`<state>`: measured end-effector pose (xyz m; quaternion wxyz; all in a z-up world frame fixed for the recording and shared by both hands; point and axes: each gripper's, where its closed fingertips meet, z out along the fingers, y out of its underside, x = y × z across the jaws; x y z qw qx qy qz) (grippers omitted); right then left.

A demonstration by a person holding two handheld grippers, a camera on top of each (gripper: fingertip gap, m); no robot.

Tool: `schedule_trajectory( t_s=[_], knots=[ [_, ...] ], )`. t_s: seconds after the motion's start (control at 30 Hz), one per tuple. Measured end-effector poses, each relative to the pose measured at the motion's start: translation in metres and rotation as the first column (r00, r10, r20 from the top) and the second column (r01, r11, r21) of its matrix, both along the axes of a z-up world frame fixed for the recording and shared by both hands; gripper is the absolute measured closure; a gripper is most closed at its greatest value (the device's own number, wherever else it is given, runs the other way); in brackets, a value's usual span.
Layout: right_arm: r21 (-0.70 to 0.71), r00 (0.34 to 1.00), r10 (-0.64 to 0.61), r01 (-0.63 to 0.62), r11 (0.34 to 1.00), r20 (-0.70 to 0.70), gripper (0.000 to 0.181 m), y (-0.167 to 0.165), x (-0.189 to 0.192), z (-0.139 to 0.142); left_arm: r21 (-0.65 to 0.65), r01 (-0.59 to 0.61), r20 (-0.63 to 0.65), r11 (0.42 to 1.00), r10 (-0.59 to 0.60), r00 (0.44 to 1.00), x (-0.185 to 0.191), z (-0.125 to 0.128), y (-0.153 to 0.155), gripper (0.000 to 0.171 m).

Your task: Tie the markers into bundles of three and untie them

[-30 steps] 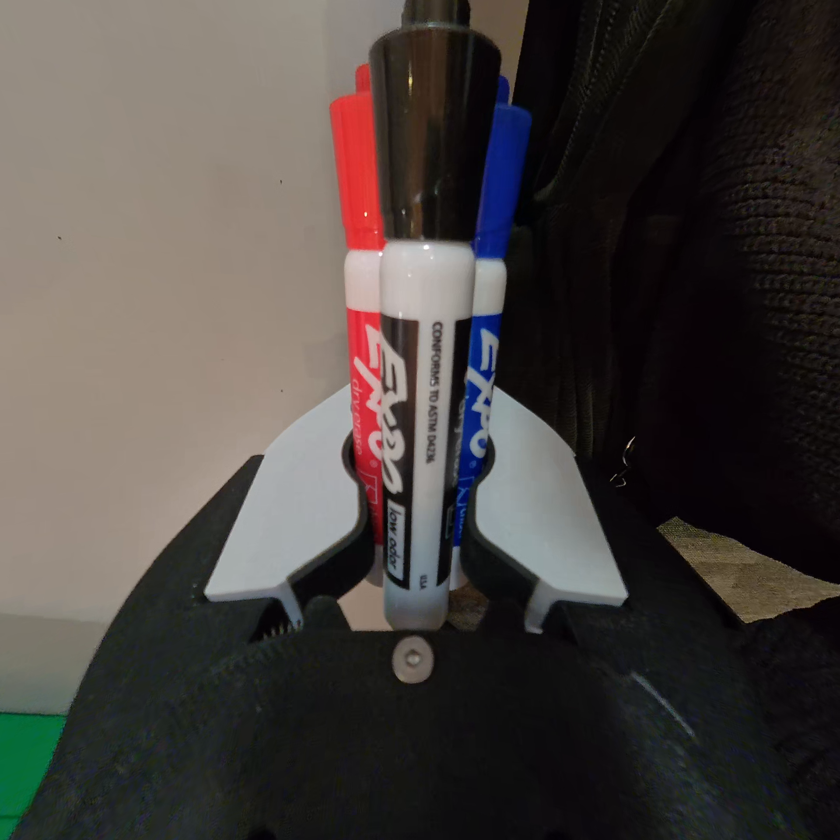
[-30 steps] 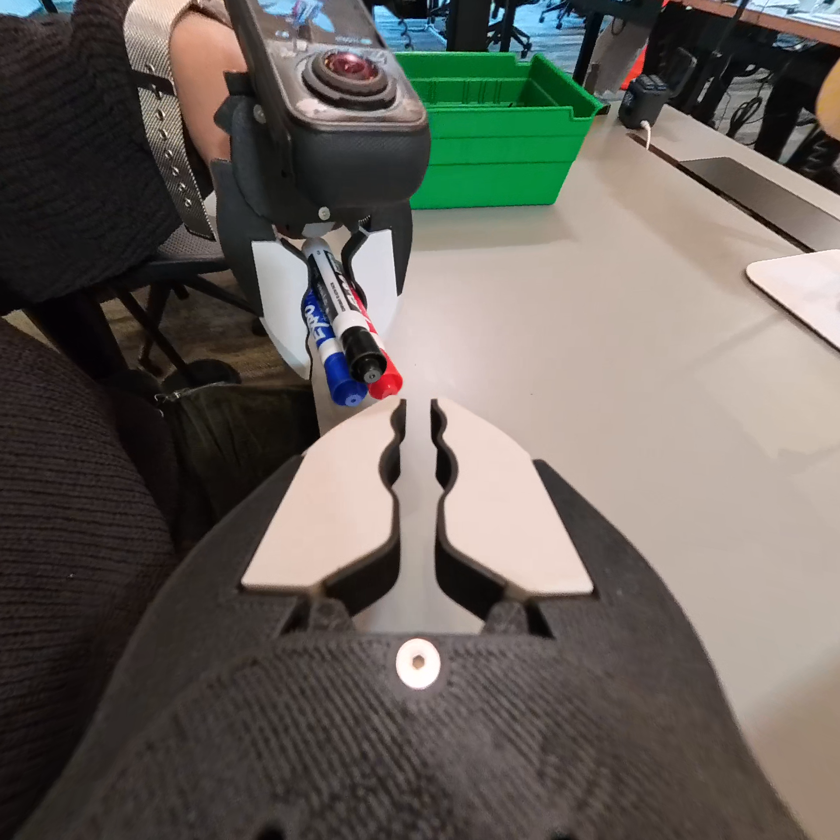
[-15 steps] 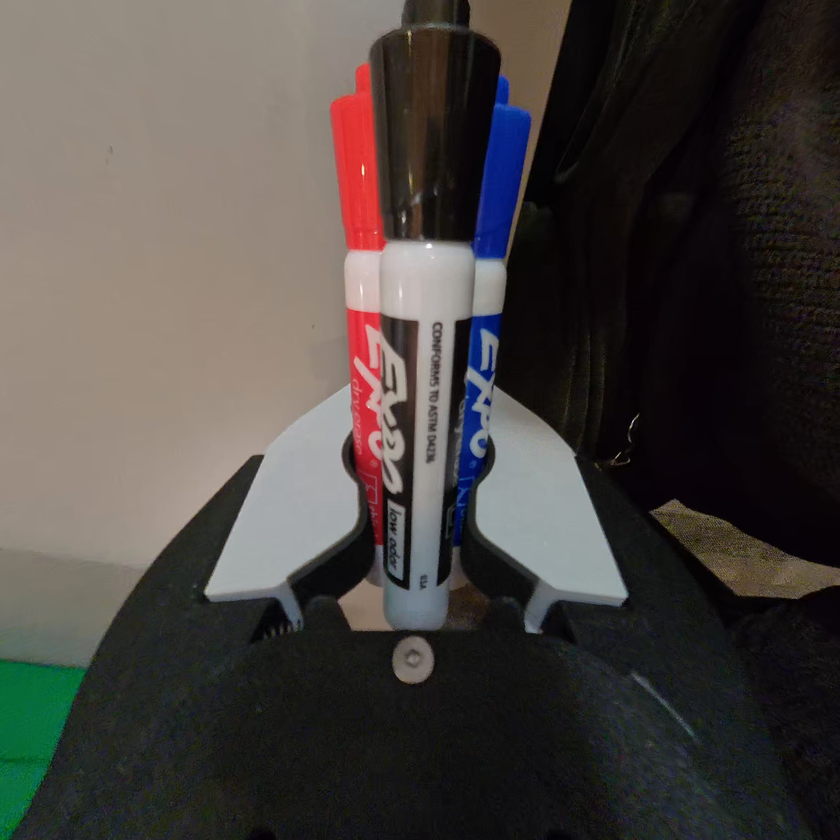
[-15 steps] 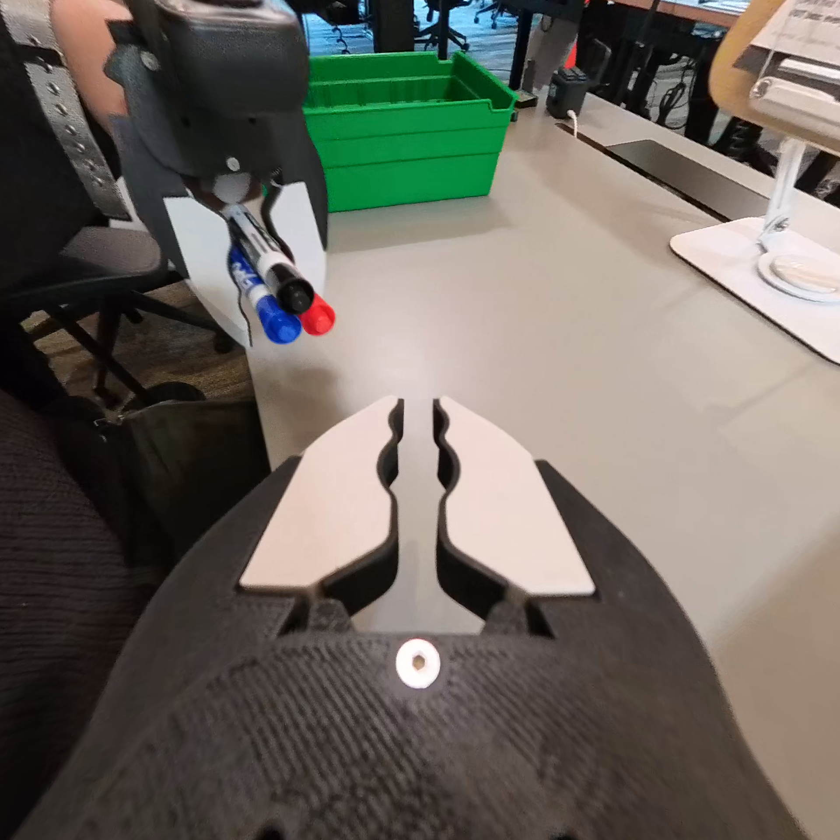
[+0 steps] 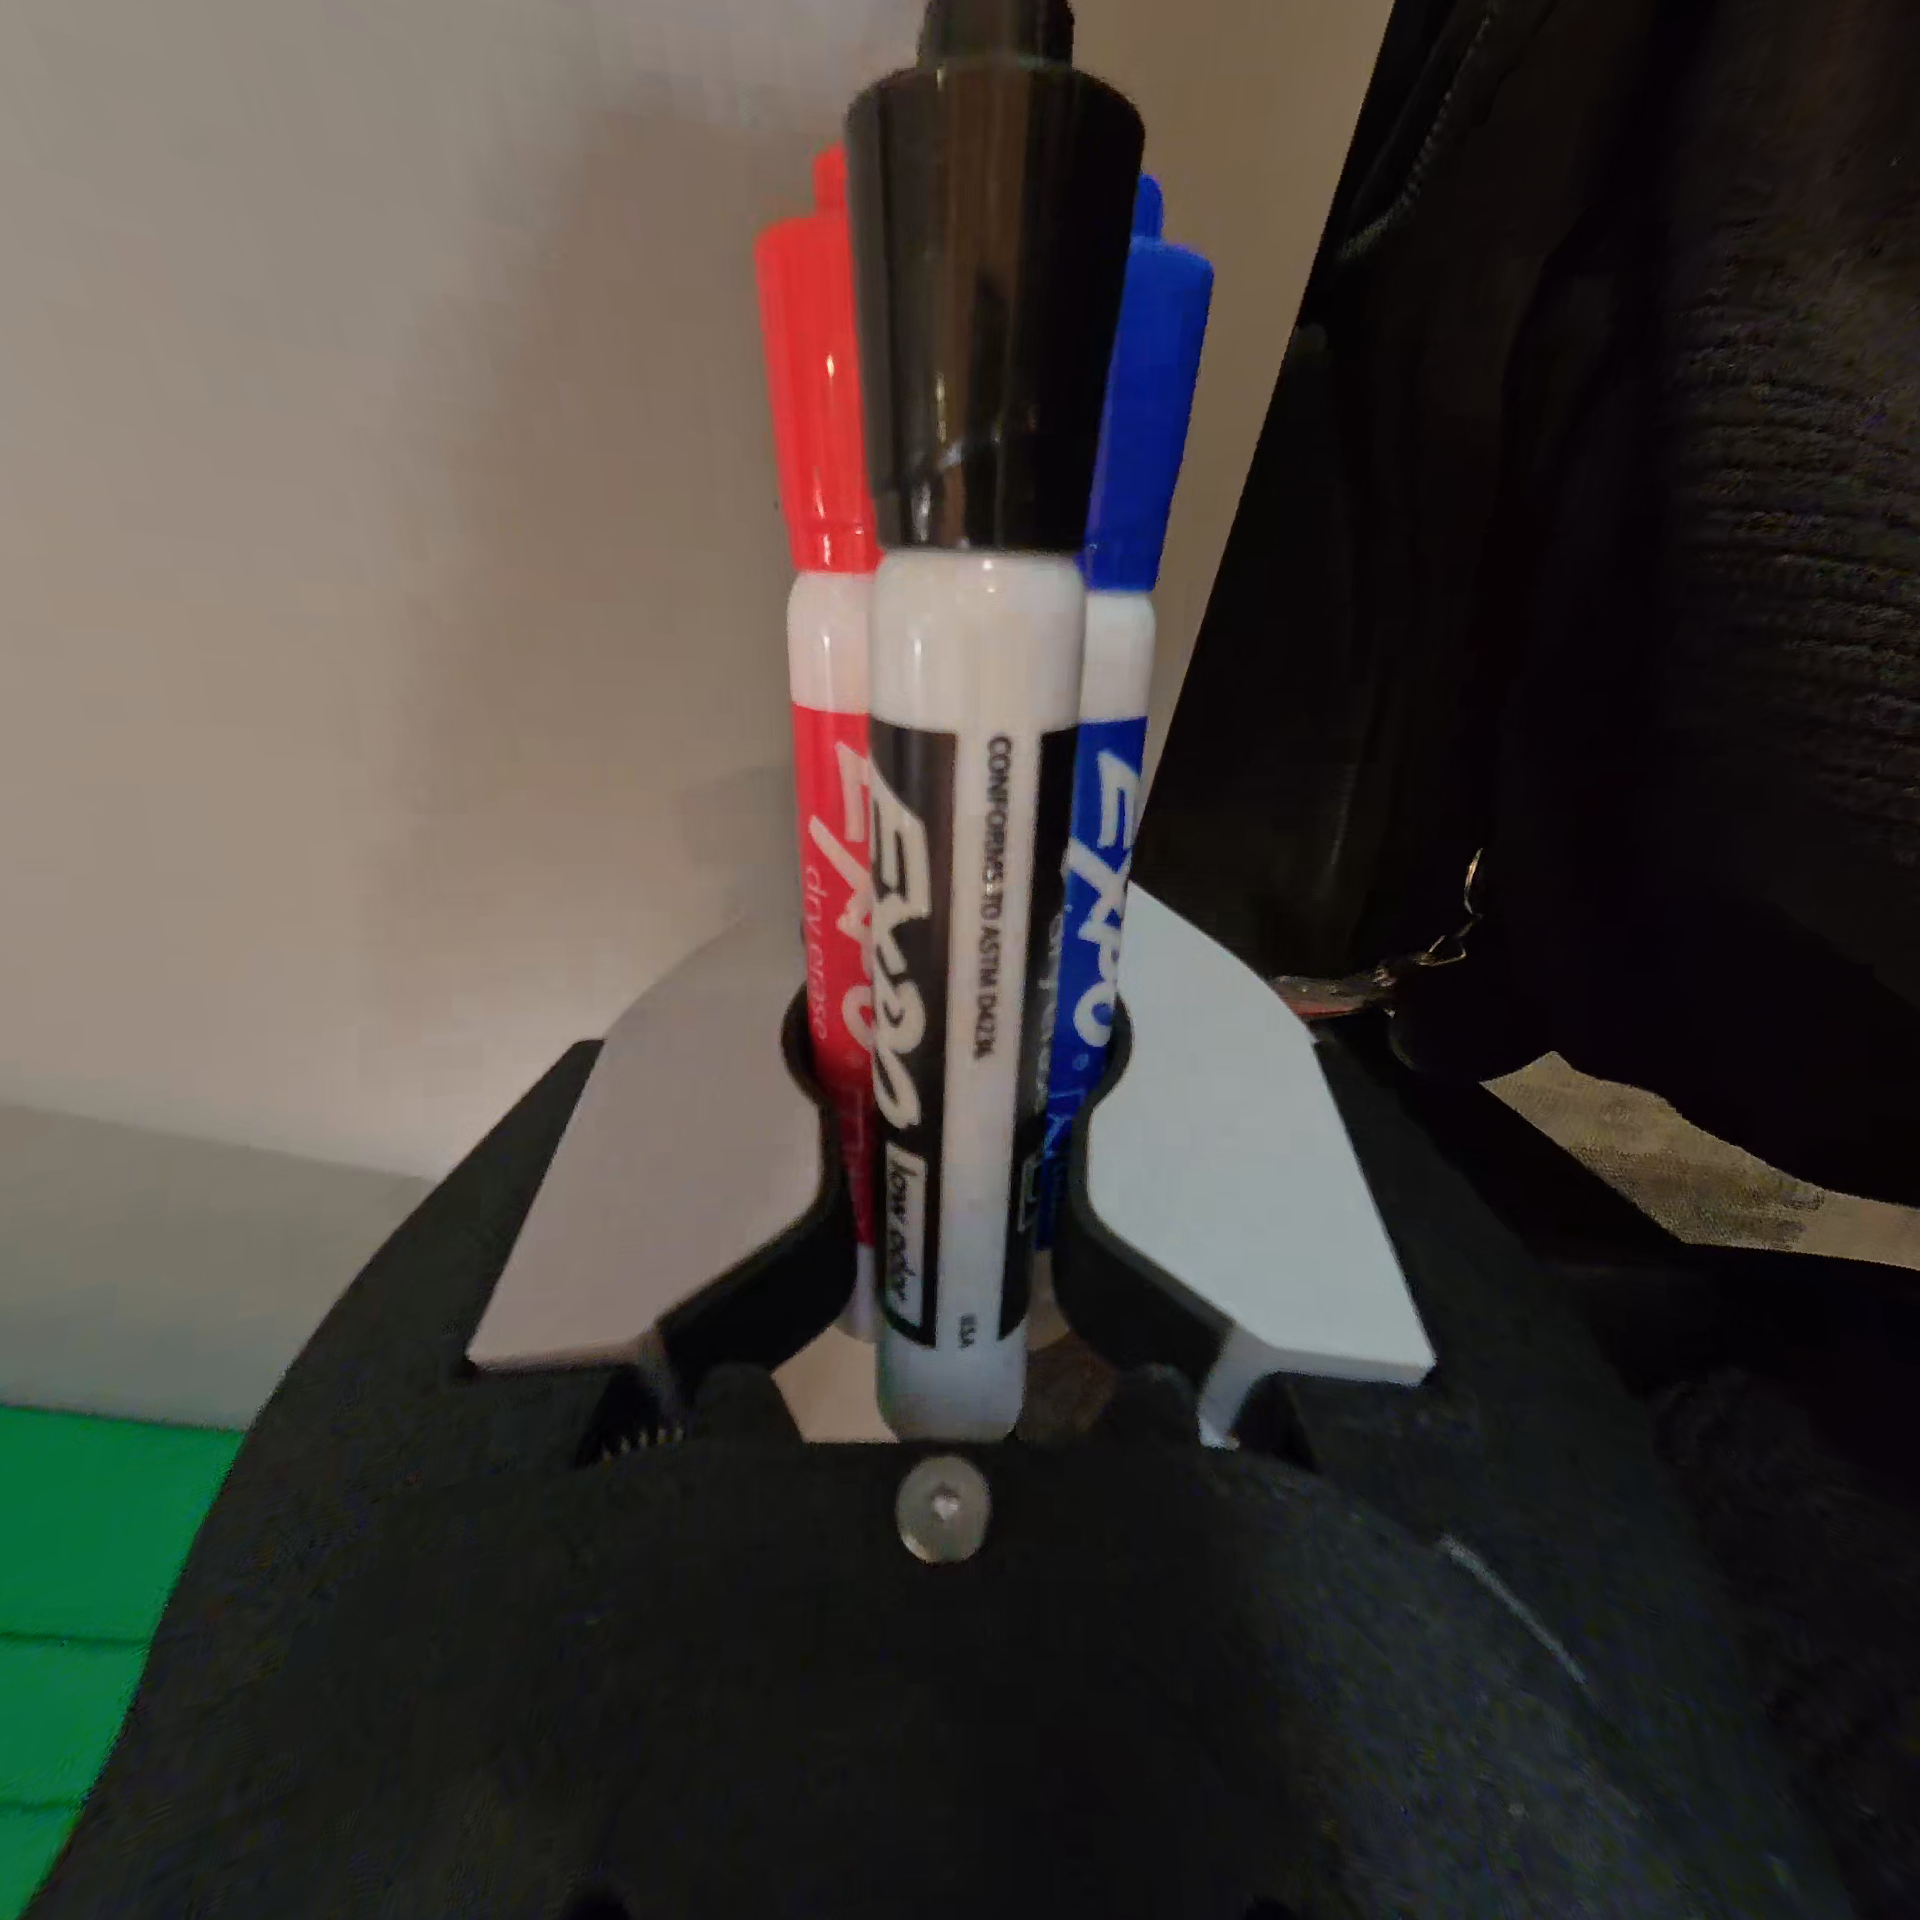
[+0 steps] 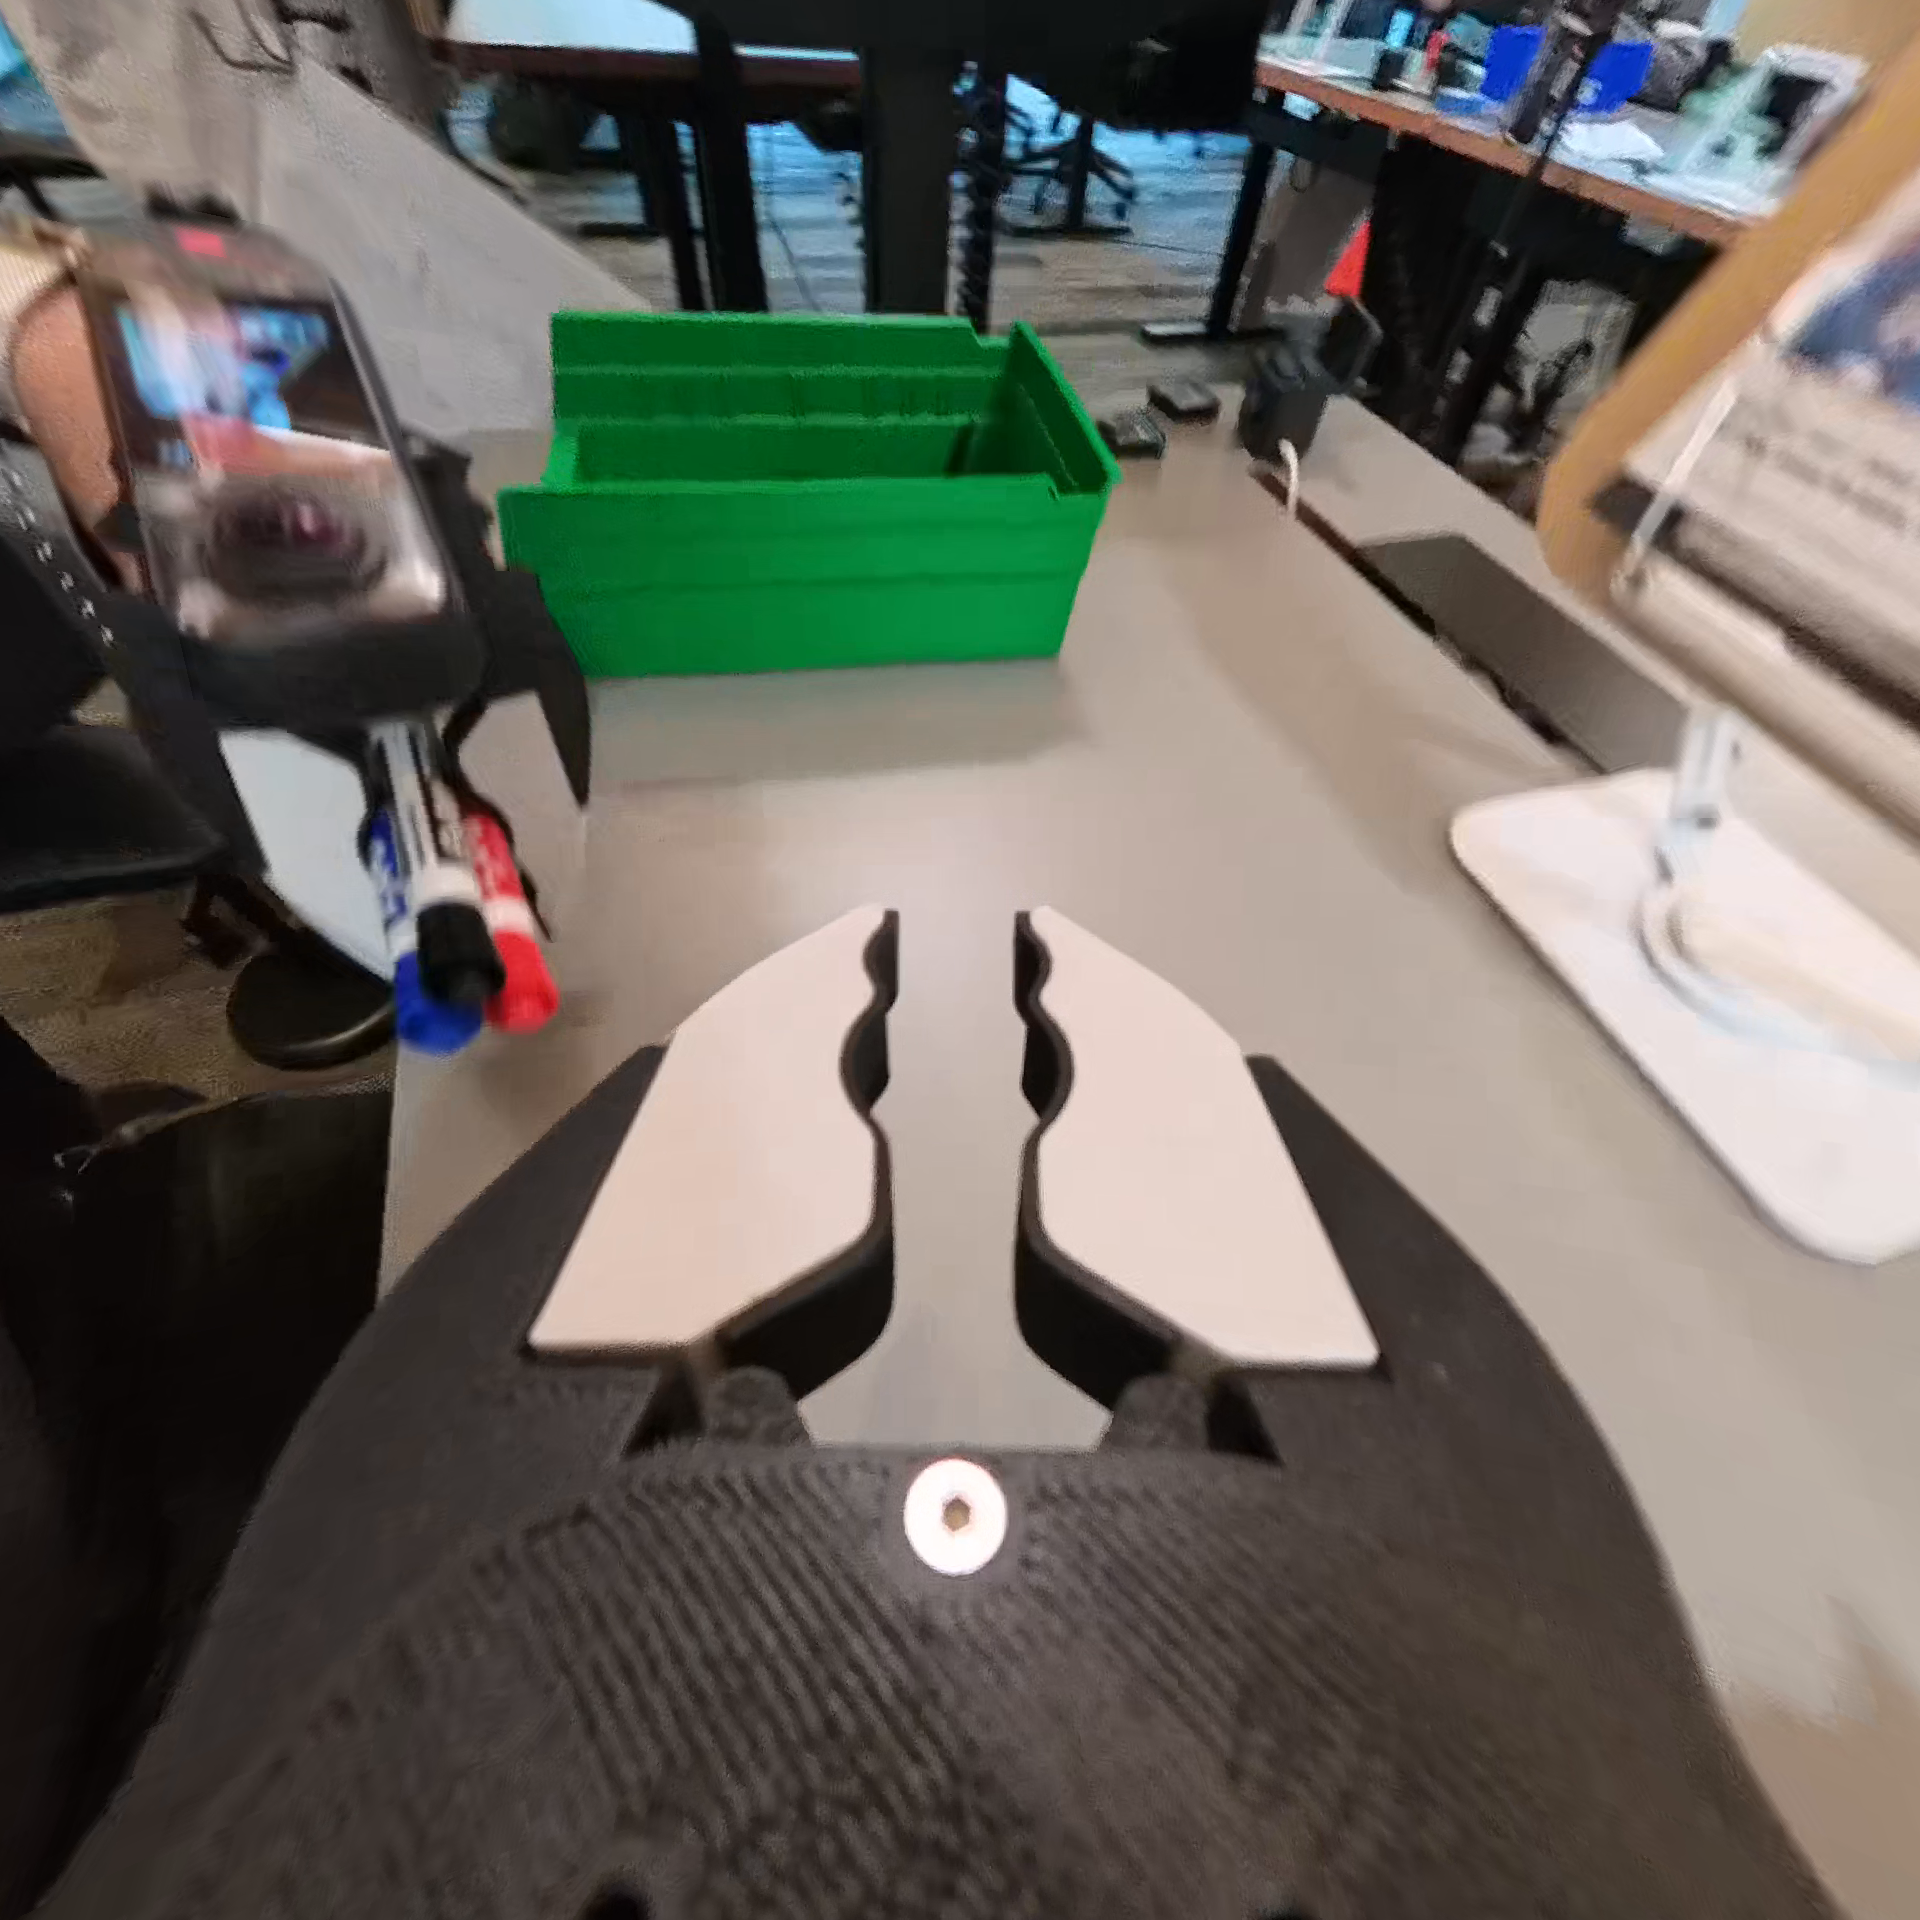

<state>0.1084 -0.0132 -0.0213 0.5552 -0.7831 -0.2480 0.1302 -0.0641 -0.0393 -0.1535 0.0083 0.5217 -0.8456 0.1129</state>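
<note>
My left gripper [image 5: 956,935] is shut on three markers held side by side along its fingers: a red one [image 5: 816,416], a black one [image 5: 982,364] in front and a blue one [image 5: 1143,416], caps pointing away. No tie shows on them. In the right wrist view the same bundle [image 6: 462,935] hangs cap-down from the left gripper [image 6: 416,821] at the table's left edge. My right gripper [image 6: 956,925] is empty, its jaws a little apart, above the grey table [image 6: 1195,831] and to the right of the bundle.
A green bin [image 6: 800,561] stands at the back of the table. A white stand base [image 6: 1662,987] sits at the right. A person's dark knitted clothing [image 5: 1610,520] fills the right of the left wrist view. Desks and chairs stand beyond. My right fingertips sit around 20 cm from my left ones.
The right gripper's jaws have parted slightly and it has swung right and away from the bundle. The left gripper still holds the three markers and has shifted left in the right wrist view.
</note>
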Motion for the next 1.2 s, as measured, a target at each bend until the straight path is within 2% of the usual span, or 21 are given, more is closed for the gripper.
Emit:
schedule_trajectory(
  t_s=[0.1,0.17,0.27,0.33,0.43,0.5,0.57,0.63,0.7,0.8,0.87,0.9,0.97,1.0,1.13,1.2],
  knots=[
    [0.006,0.99,0.132,-0.132,0.991,0.052,0.154,0.055,-0.03,0.034,-0.008,-0.005,0.009,1.0,0.005,1.0,-0.001,-0.001,0.003,0.124],
    [-0.044,0.965,0.246,-0.243,0.969,0.093,0.149,0.093,-0.058,0.047,-0.004,-0.01,0.006,1.0,0.01,1.0,-0.003,-0.002,0.004,0.123],
    [-0.134,0.896,0.39,-0.369,0.92,0.211,0.144,0.153,-0.103,0.045,-0.011,-0.024,0.015,1.0,0.024,1.0,-0.006,-0.002,0.005,0.124],
    [-0.164,0.822,0.471,-0.441,0.882,0.32,0.145,0.191,-0.135,0.035,-0.017,-0.037,0.023,0.999,0.037,0.999,-0.009,-0.001,0.006,0.124],
    [-0.217,0.673,0.584,-0.552,0.805,0.454,0.145,0.236,-0.185,0.011,-0.037,-0.07,0.02,0.997,0.071,0.997,-0.017,-0.003,0.006,0.124],
    [-0.28,0.544,0.642,-0.604,0.746,0.54,0.144,0.261,-0.211,-0.015,-0.044,-0.1,0.016,0.994,0.101,0.995,-0.023,-0.004,0.009,0.124],
    [-0.398,0.39,0.696,-0.61,0.686,0.603,0.142,0.281,-0.228,-0.05,-0.054,-0.13,0.019,0.99,0.131,0.991,-0.028,-0.005,0.012,0.124],
    [-0.476,0.266,0.721,-0.6,0.643,0.639,0.141,0.301,-0.242,-0.082,-0.06,-0.157,0.017,0.986,0.158,0.987,-0.035,-0.005,0.014,0.124],
    [-0.521,0.167,0.724,-0.588,0.618,0.67,0.142,0.32,-0.252,-0.109,-0.06,-0.181,0.012,0.982,0.182,0.983,-0.041,-0.005,0.016,0.123],
    [-0.56,0.031,0.68,-0.539,0.629,0.733,0.139,0.349,-0.253,-0.141,-0.073,-0.208,0.016,0.975,0.21,0.978,-0.051,-0.005,0.016,0.123],
    [-0.581,-0.002,0.677,-0.515,0.63,0.736,0.139,0.359,-0.252,-0.156,-0.077,-0.227,0.016,0.971,0.229,0.973,-0.057,-0.006,0.016,0.124],
    [-0.582,-0.007,0.675,-0.512,0.632,0.738,0.152,0.362,-0.253,-0.159,-0.076,-0.236,0.013,0.969,0.237,0.971,-0.06,-0.006,0.016,0.123],
    [-0.554,0.0,0.656,-0.536,0.637,0.755,0.16,0.364,-0.261,-0.155,-0.071,-0.247,0.011,0.966,0.248,0.969,-0.065,-0.006,0.016,0.124],
    [-0.559,-0.006,0.66,-0.538,0.631,0.751,0.174,0.362,-0.261,-0.153,-0.073,-0.252,0.009,0.965,0.253,0.967,-0.066,-0.006,0.015,0.123],
    [-0.562,-0.06,0.621,-0.502,0.658,0.781,0.177,0.36,-0.248,-0.146,-0.072,-0.255,0.008,0.964,0.256,0.967,-0.069,-0.005,0.014,0.124],
    [-0.548,-0.061,0.608,-0.51,0.663,0.792,0.175,0.359,-0.247,-0.142,-0.073,-0.258,0.004,0.963,0.259,0.966,-0.069,-0.007,0.014,0.123]
  ],
)
